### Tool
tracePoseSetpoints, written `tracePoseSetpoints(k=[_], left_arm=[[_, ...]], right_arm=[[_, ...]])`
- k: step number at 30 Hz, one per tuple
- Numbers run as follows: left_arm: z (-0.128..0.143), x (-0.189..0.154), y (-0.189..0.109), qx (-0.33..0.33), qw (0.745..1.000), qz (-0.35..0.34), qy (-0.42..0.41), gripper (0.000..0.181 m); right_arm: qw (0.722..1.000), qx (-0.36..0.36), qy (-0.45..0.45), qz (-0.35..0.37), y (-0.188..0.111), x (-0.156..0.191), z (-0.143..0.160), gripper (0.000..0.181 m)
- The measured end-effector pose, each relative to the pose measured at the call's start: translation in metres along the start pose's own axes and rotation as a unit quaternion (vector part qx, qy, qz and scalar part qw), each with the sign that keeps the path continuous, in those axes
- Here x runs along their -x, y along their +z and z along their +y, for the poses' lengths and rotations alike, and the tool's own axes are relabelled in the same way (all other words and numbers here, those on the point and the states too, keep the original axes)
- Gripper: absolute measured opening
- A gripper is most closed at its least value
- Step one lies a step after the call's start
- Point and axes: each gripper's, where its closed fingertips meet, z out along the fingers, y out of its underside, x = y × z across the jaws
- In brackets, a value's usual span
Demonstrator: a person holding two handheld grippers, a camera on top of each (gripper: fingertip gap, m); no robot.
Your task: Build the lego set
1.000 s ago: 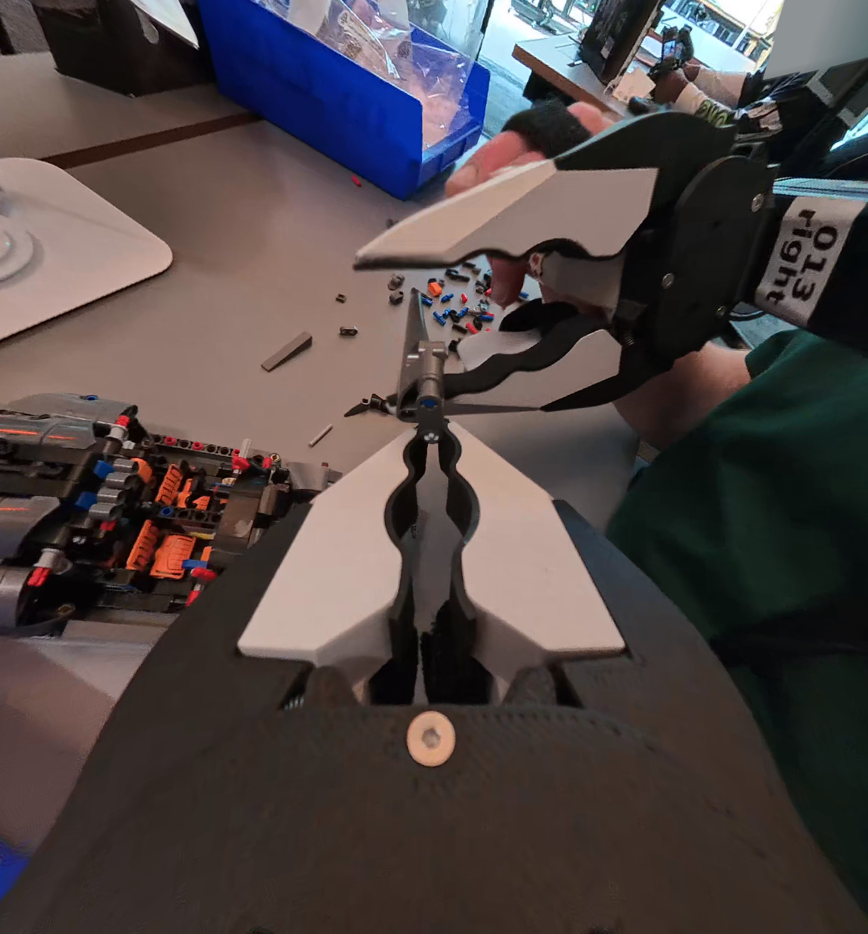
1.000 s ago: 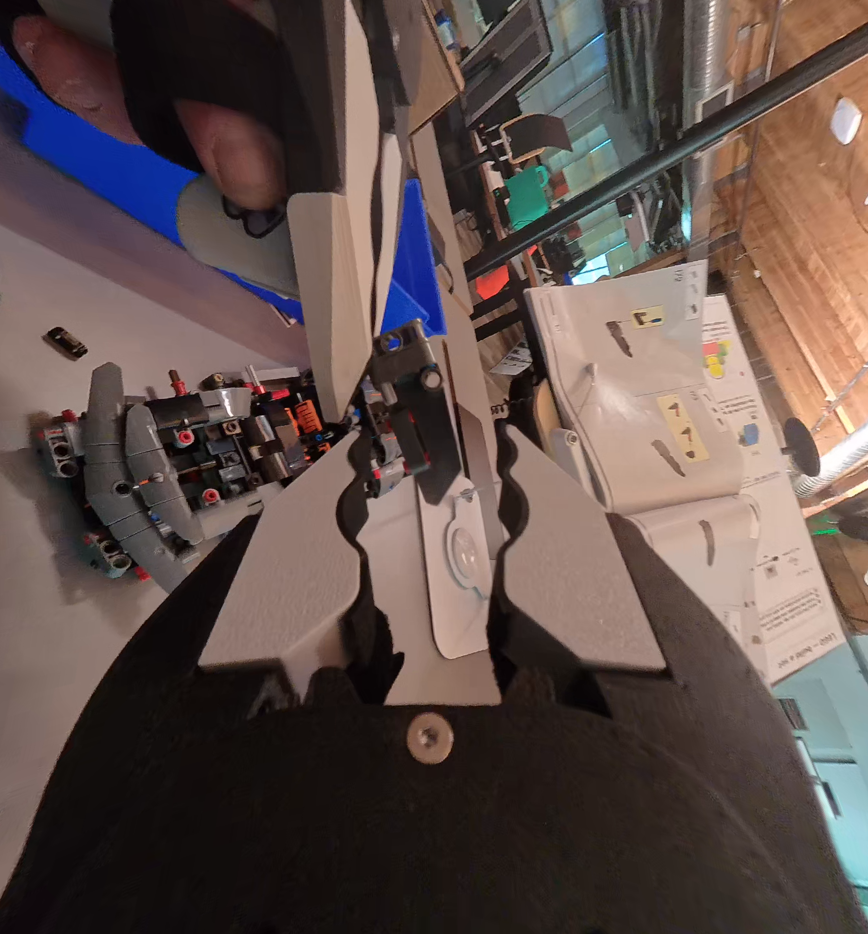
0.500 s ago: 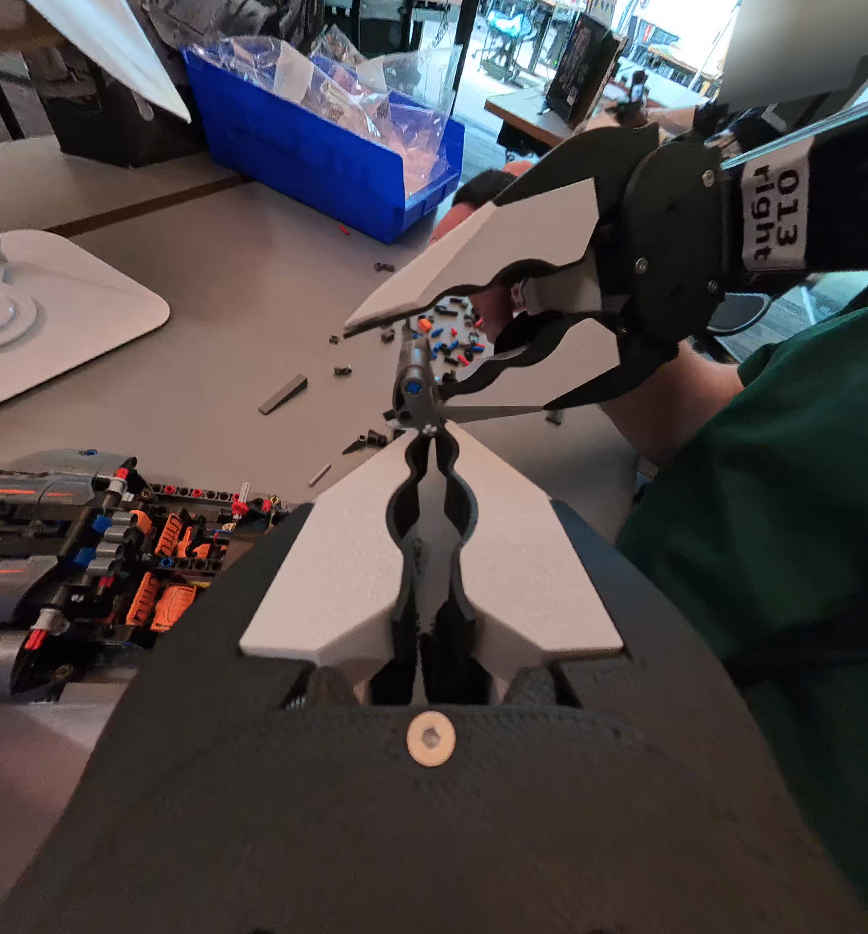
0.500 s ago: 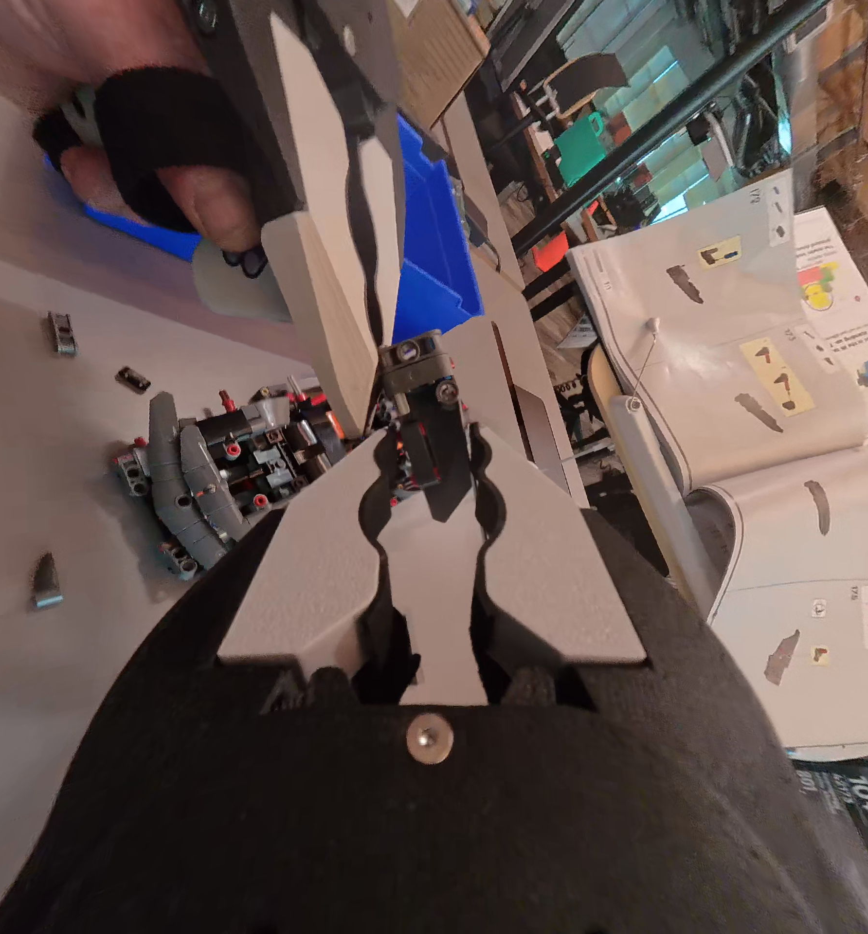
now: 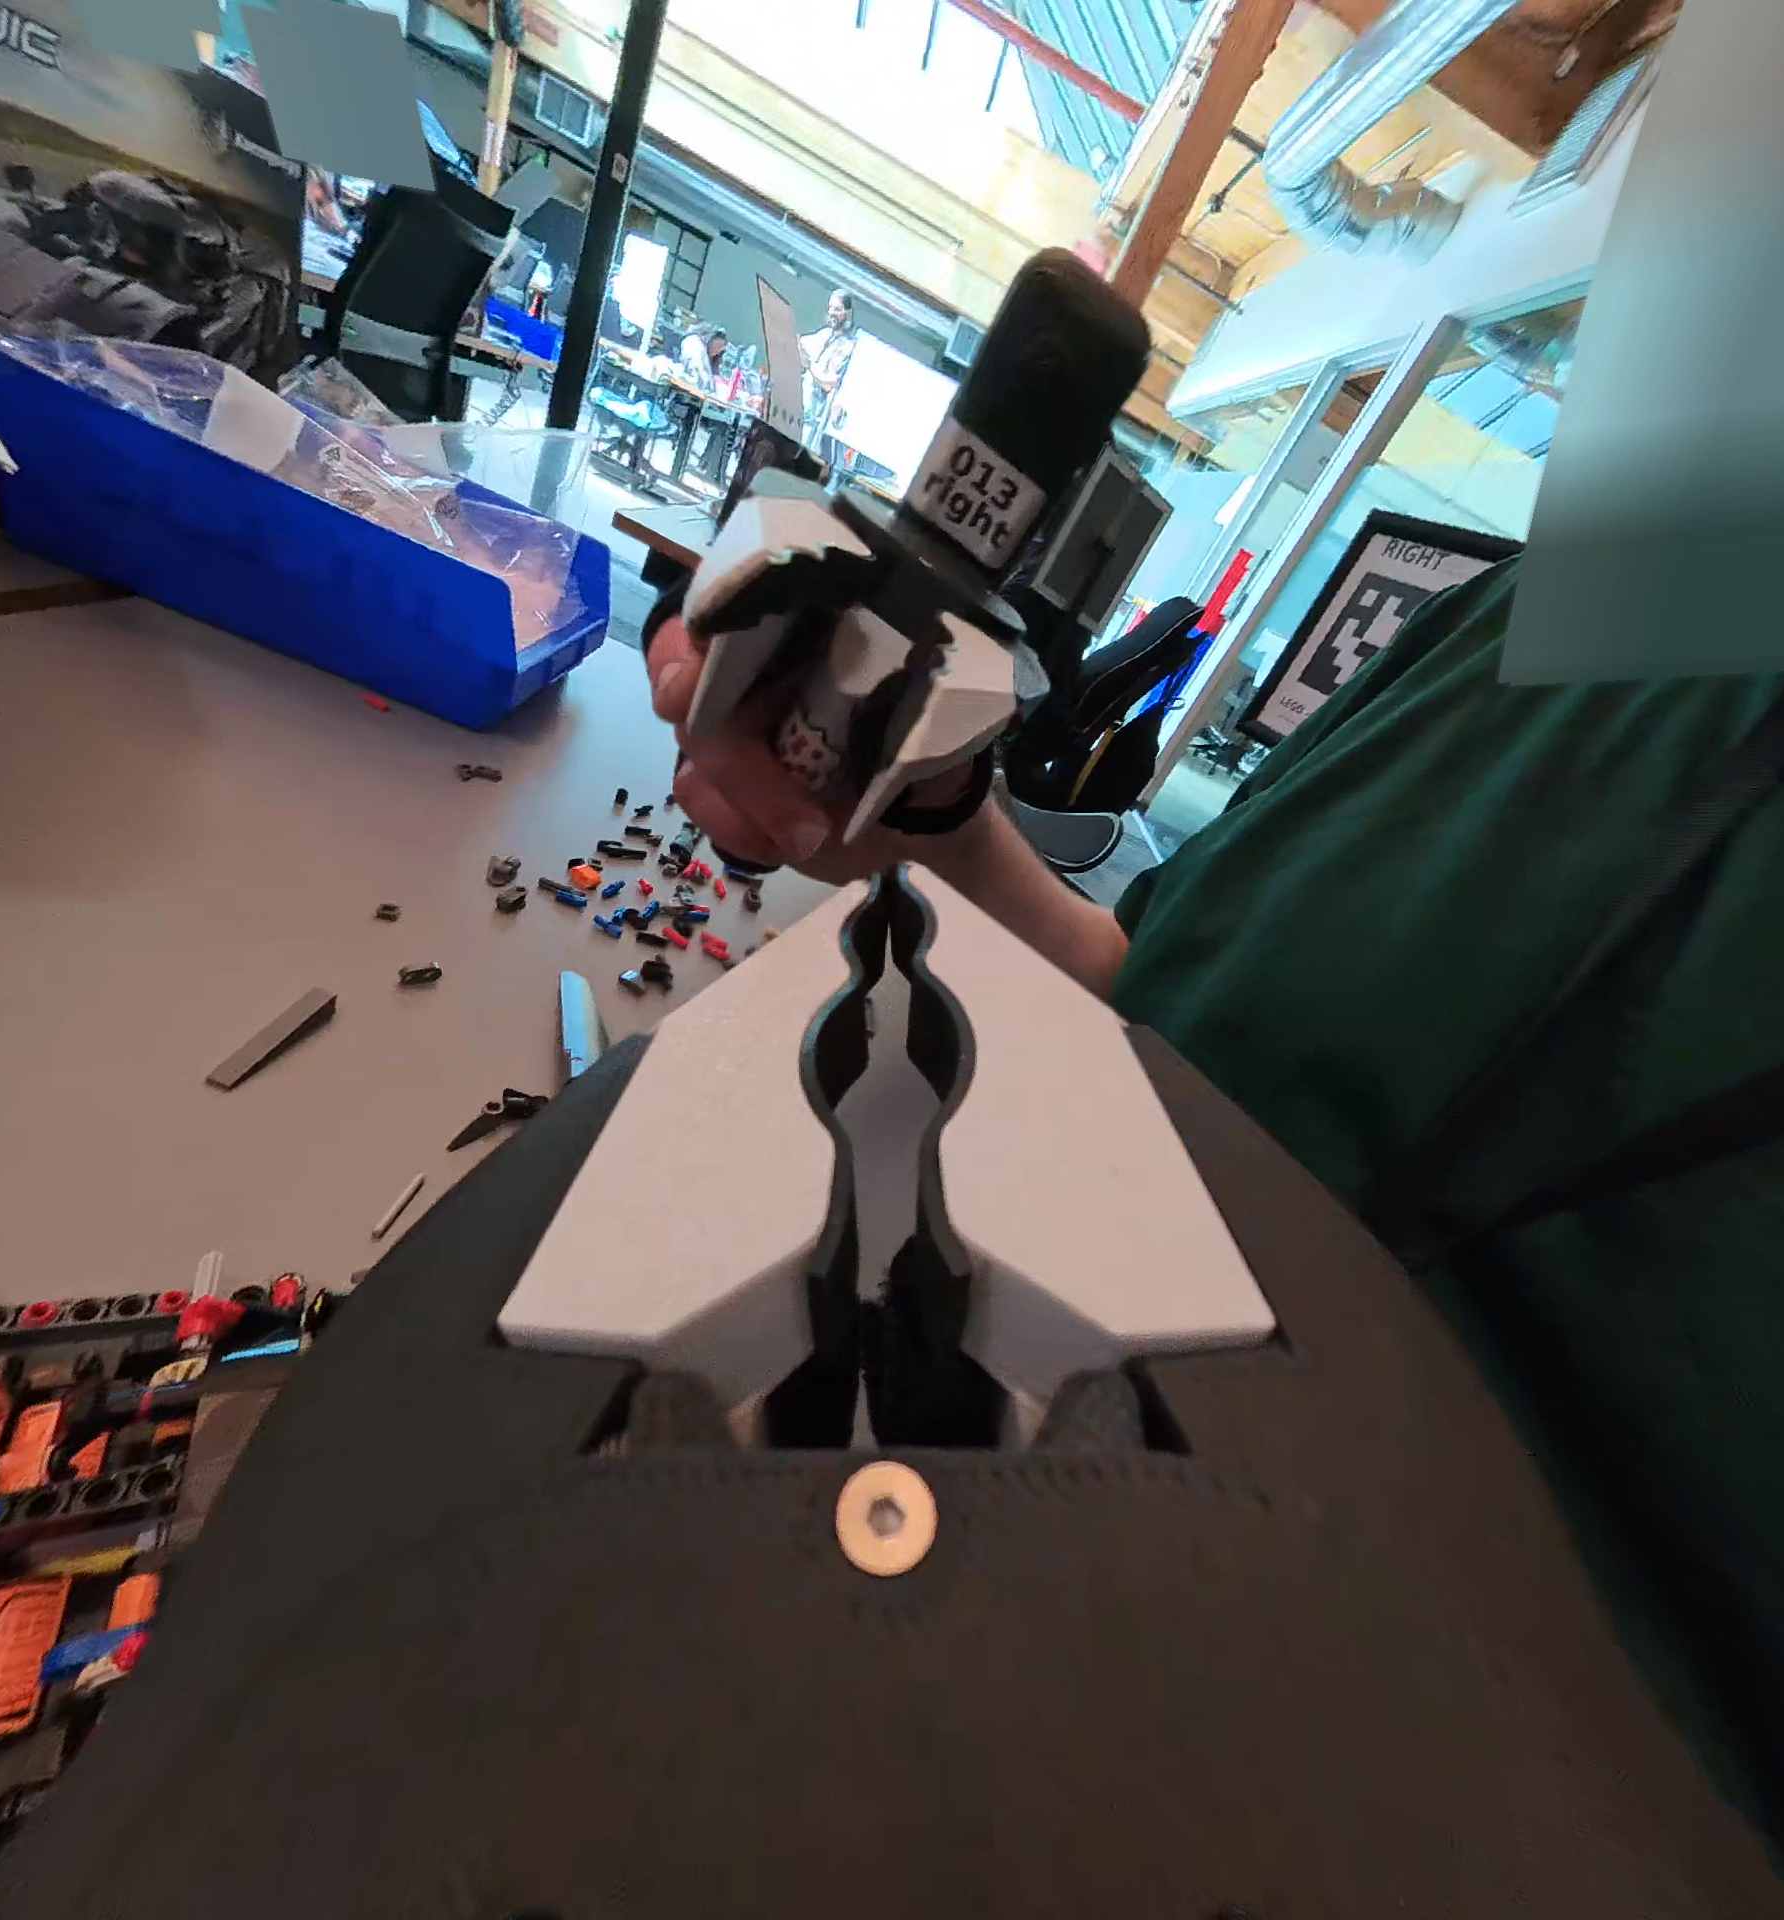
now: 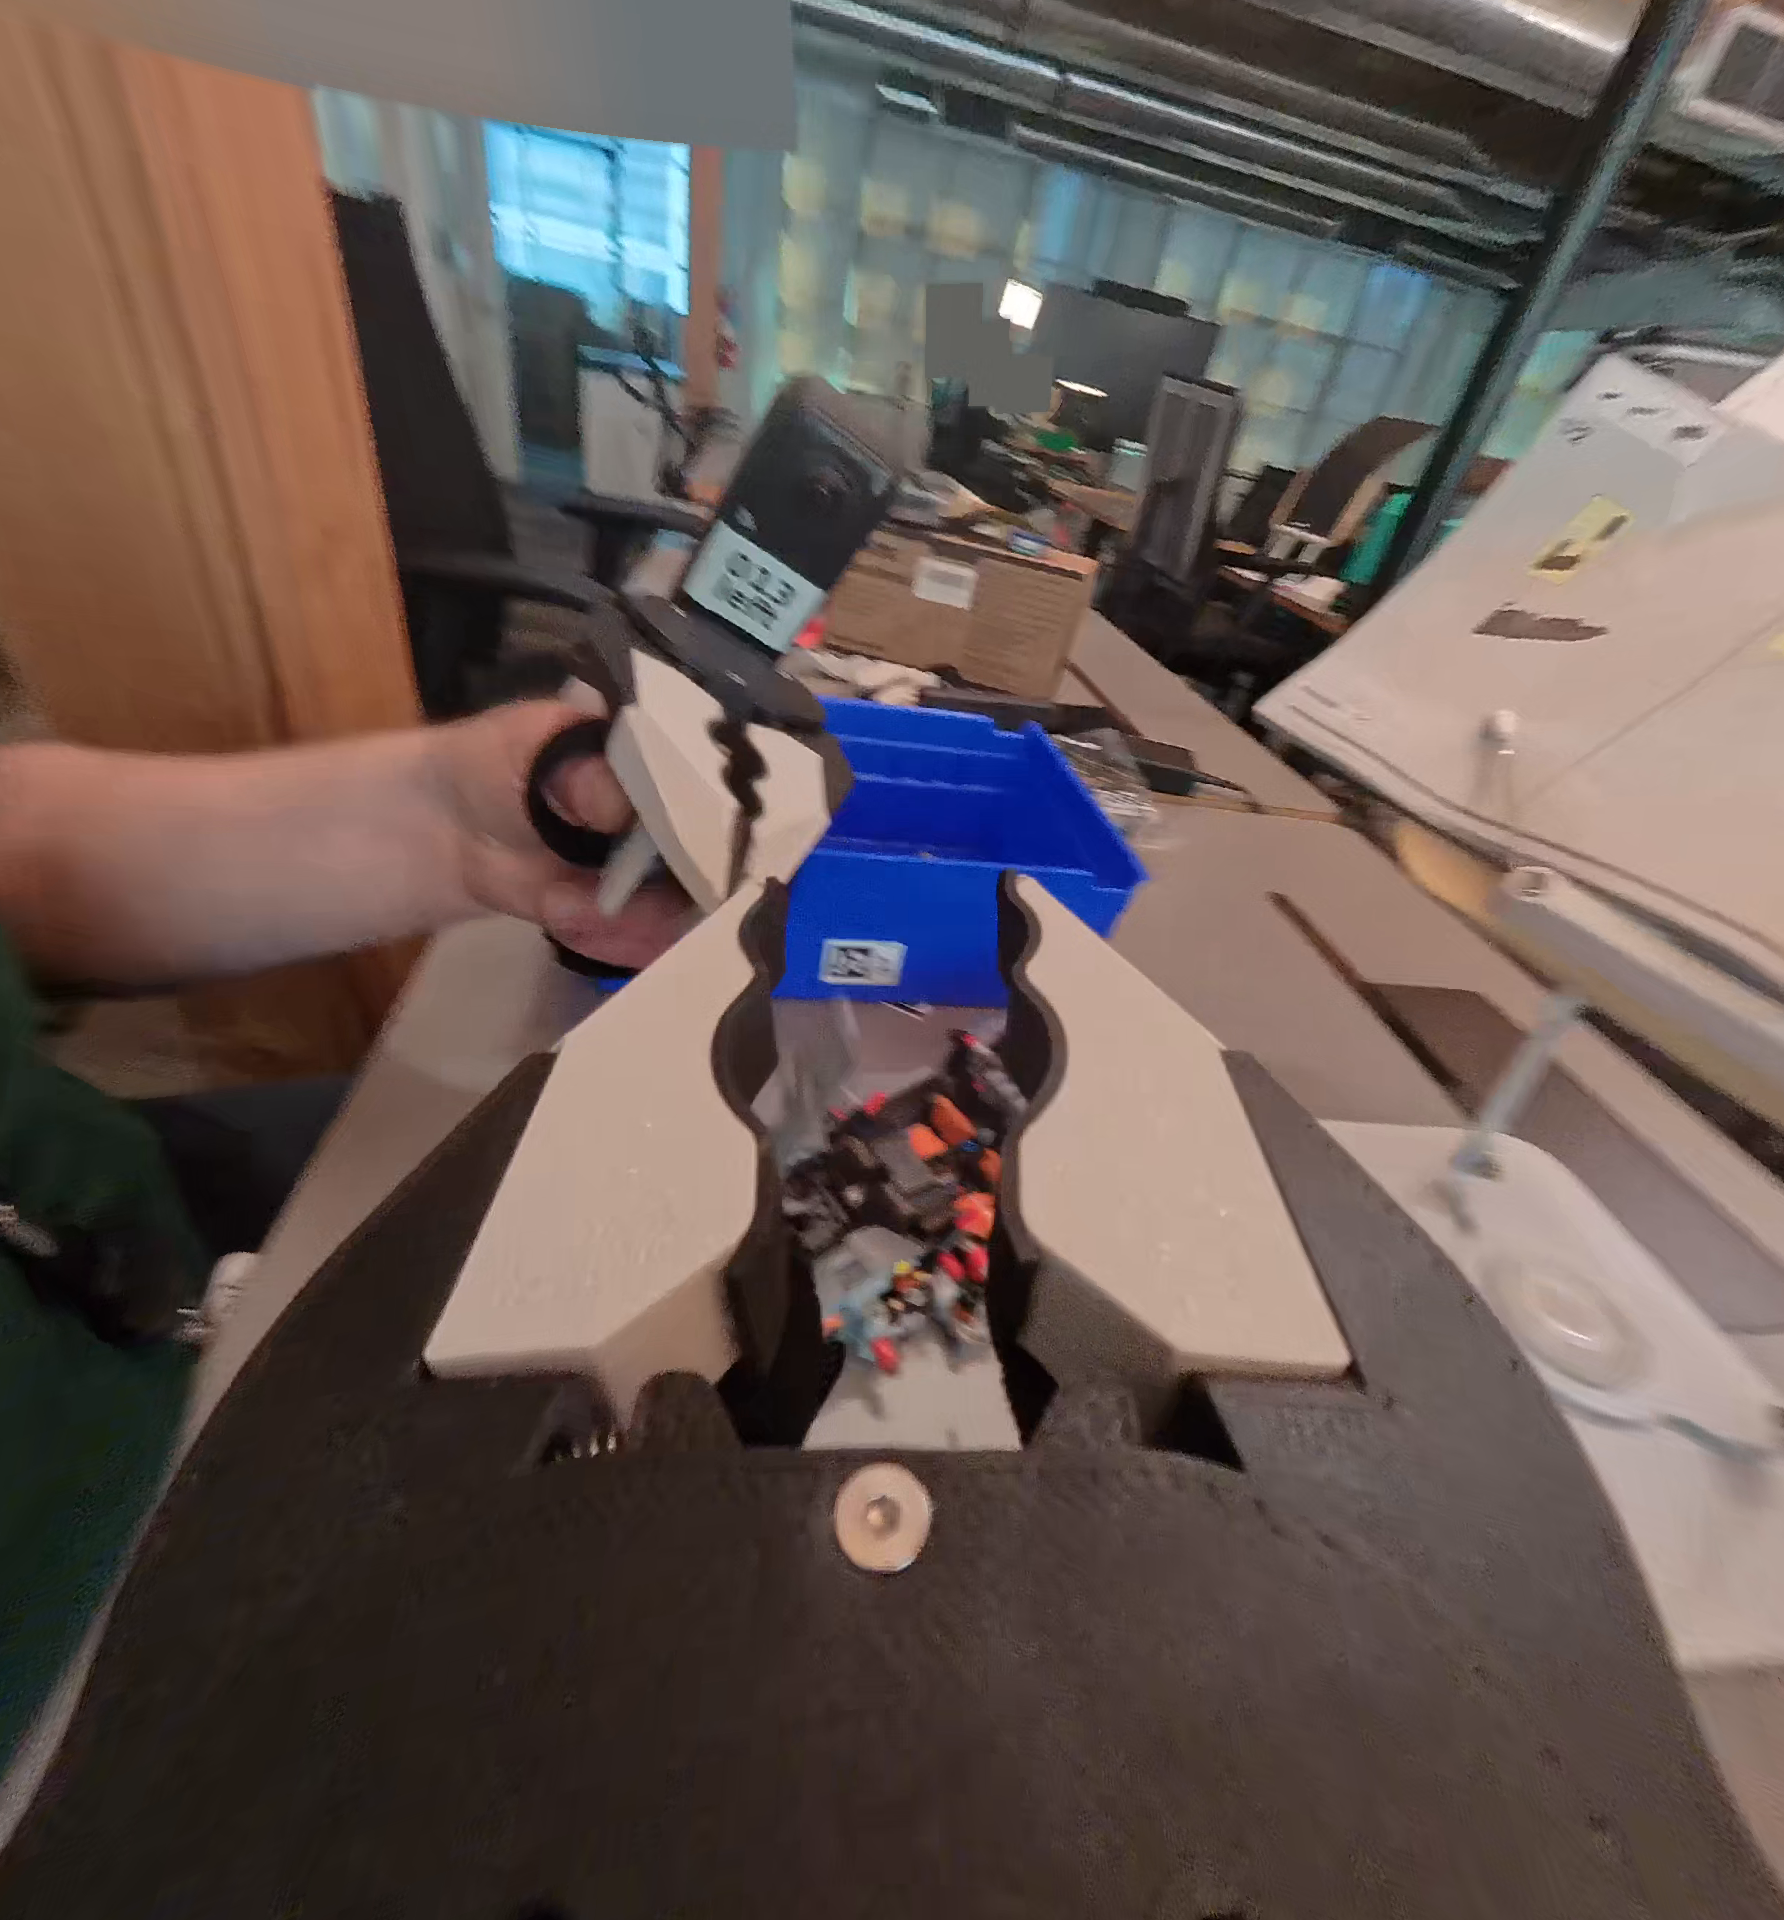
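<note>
The partly built lego model (image 5: 36, 1455), dark grey with orange and red parts, sits on the table at the lower left; in the right wrist view it (image 6: 898, 1174) shows between my right fingers. My left gripper (image 5: 888, 883) is shut, with nothing visible between its tips; it also shows in the right wrist view (image 6: 737, 868). My right gripper (image 6: 888, 894) is open and empty above the model; in the left wrist view it (image 5: 779, 774) hangs just beyond the left tips. A grey pointed piece (image 5: 576, 1023) lies on the table.
Loose small pieces (image 5: 649, 894) are scattered mid-table, with a grey wedge (image 5: 270, 1039) to their left. A blue bin (image 5: 296, 561) stands at the back. An instruction booklet (image 6: 1542, 623) rests on a white stand (image 6: 1594, 1299) at right. The person's green sleeve (image 5: 1490, 935) is close by. From either gripper's tips it is about 20 cm to the partly built lego model (image 5: 36, 1455).
Both grippers have drawn apart and tilted up. The dark piece with the blue pin is gone from my left tips. A grey pointed piece now lies on the table. The right gripper has opened wider.
</note>
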Motion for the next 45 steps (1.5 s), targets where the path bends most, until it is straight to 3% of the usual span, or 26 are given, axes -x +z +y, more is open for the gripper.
tracePoseSetpoints(k=[2, 8, 13, 19, 23, 29, 34, 37, 40, 45], left_arm=[[0.001, 0.0, 0.001, 0.0, 1.0, 0.007, 0.003, 0.0], [0.016, 0.013, -0.011, 0.048, 0.997, -0.058, 0.023, 0.0], [0.021, 0.007, -0.023, 0.048, 0.994, -0.093, 0.031, 0.0], [0.039, 0.003, -0.007, 0.094, 0.988, -0.114, 0.053, 0.0], [0.046, 0.003, 0.001, 0.108, 0.985, -0.119, 0.057, 0.0], [0.05, 0.001, 0.002, 0.101, 0.986, -0.125, 0.053, 0.0], [0.055, 0.005, 0.001, 0.106, 0.98, -0.158, 0.065, 0.0], [0.058, 0.009, 0.004, 0.109, 0.974, -0.184, 0.08, 0.0], [0.057, 0.014, 0.008, 0.108, 0.965, -0.215, 0.104, 0.012], [0.042, 0.009, 0.01, 0.09, 0.953, -0.234, 0.17, 0.026]], right_arm=[[0.999, 0.0, 0.041, -0.036, 0.001, 0.005, 0.004, 0.034], [0.998, 0.033, 0.048, -0.02, -0.014, 0.002, 0.018, 0.032], [0.984, 0.156, 0.082, -0.021, -0.042, 0.02, 0.069, 0.039], [0.934, 0.35, 0.071, -0.008, -0.069, 0.044, 0.146, 0.038], [0.908, 0.406, 0.098, 0.012, -0.071, 0.05, 0.185, 0.038], [0.898, 0.424, 0.115, 0.024, -0.066, 0.054, 0.208, 0.015], [0.921, 0.368, 0.124, 0.038, -0.06, 0.046, 0.193, 0.014], [0.951, 0.271, 0.146, 0.043, -0.052, 0.035, 0.154, 0.014], [0.97, 0.162, 0.176, 0.031, -0.046, 0.025, 0.11, 0.014], [0.963, -0.005, 0.265, -0.058, -0.038, 0.014, 0.047, 0.014]])
